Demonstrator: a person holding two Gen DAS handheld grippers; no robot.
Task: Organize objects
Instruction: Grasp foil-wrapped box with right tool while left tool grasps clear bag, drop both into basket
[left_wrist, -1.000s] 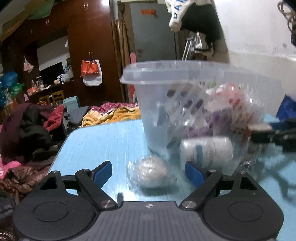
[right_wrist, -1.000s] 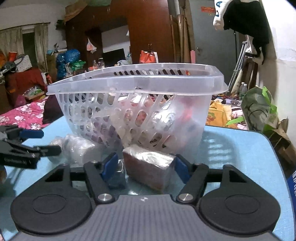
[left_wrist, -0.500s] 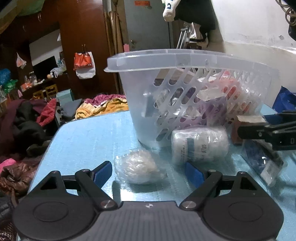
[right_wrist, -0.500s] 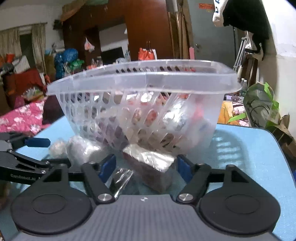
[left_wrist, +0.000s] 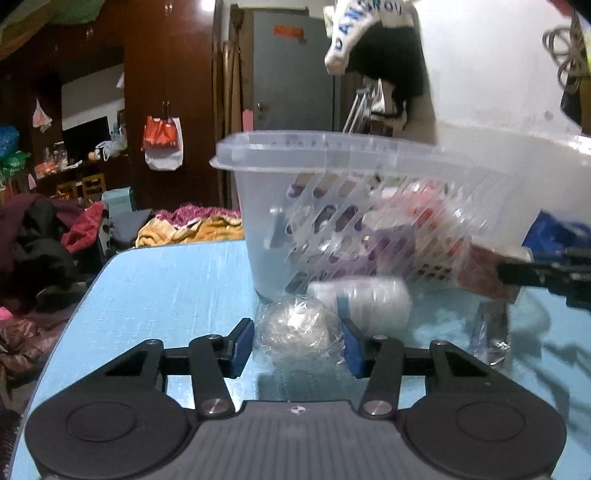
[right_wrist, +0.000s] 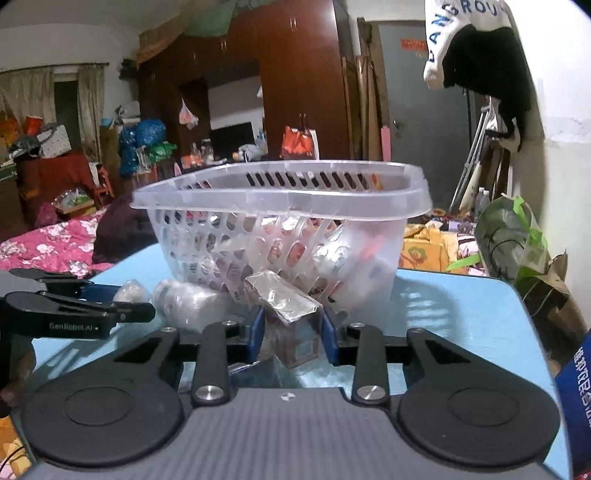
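A small ball wrapped in clear film (left_wrist: 297, 328) lies on the blue table (left_wrist: 166, 288) in front of a clear slotted basket (left_wrist: 332, 151). My left gripper (left_wrist: 297, 343) is closing on the ball, its blue pads (left_wrist: 242, 343) touching the wrap on both sides. In the right wrist view my right gripper (right_wrist: 291, 332) is shut on a brown box in clear wrap (right_wrist: 284, 299), which sits tilted between the pads. The basket (right_wrist: 280, 199) stands just behind it, holding several packets. A white wrapped roll (left_wrist: 369, 299) lies against the basket's foot.
A flat foil packet (left_wrist: 491, 332) lies on the table below the right gripper's fingers (left_wrist: 535, 273). A green-and-clear bag (right_wrist: 509, 236) stands past the table's far right corner. Beds, clothes and wardrobes fill the room behind.
Both pairs of jaws have closed in, the left around the wrapped ball and the right onto the brown box, which now sits tilted. Both views have shifted slightly relative to the basket.
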